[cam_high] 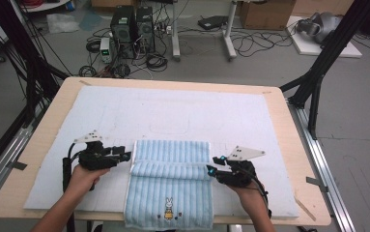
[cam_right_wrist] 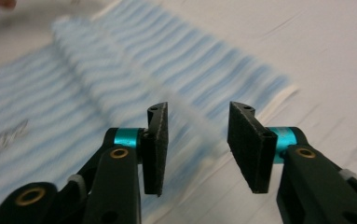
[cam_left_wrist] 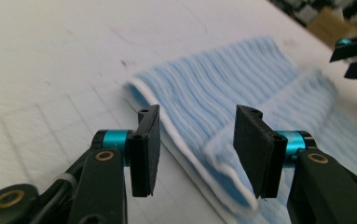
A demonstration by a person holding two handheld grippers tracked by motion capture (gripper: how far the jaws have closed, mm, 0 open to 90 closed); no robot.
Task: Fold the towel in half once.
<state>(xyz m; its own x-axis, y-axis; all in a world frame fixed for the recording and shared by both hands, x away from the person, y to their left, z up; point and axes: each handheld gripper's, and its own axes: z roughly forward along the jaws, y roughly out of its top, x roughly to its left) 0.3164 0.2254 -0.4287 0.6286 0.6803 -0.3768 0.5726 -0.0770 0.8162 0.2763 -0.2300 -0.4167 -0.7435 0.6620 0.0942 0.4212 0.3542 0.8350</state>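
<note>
As both of my claws stand at the folded towel (cam_high: 170,181), I report each in turn. My left gripper (cam_high: 124,156) is released: in the left gripper view (cam_left_wrist: 197,154) its two black pads are parted with a clear gap, and neither pad presses on cloth. Between and just beyond those pads lies the towel's white-hemmed side edge, with the corner of the folded-over layer lying just inside the right-hand pad; whether that pad brushes the cloth I cannot tell.

My right gripper (cam_high: 212,167) is likewise released: in the right gripper view (cam_right_wrist: 197,151) the pads stand apart, somewhat less widely than on the left, and nothing is clamped. The towel's white hem runs across the gap just ahead of the pads, blurred, and the striped cloth spreads ahead and to the left of this claw.

From the high view, the towel lies between my two claws, touching or just beside each fingertip at its folded band. Its far part is doubled back toward me, forming a ridge that runs from one claw to the other. Its near end, with a small rabbit picture (cam_high: 168,207), hangs over the table edge below my hands.

Count: one towel, pale blue with stripes; one white mat (cam_high: 124,113) beneath both claws; one wooden table (cam_high: 289,125) under the mat; two grippers, one in each hand; two grey three-cornered plates, one atop each gripper.
</note>
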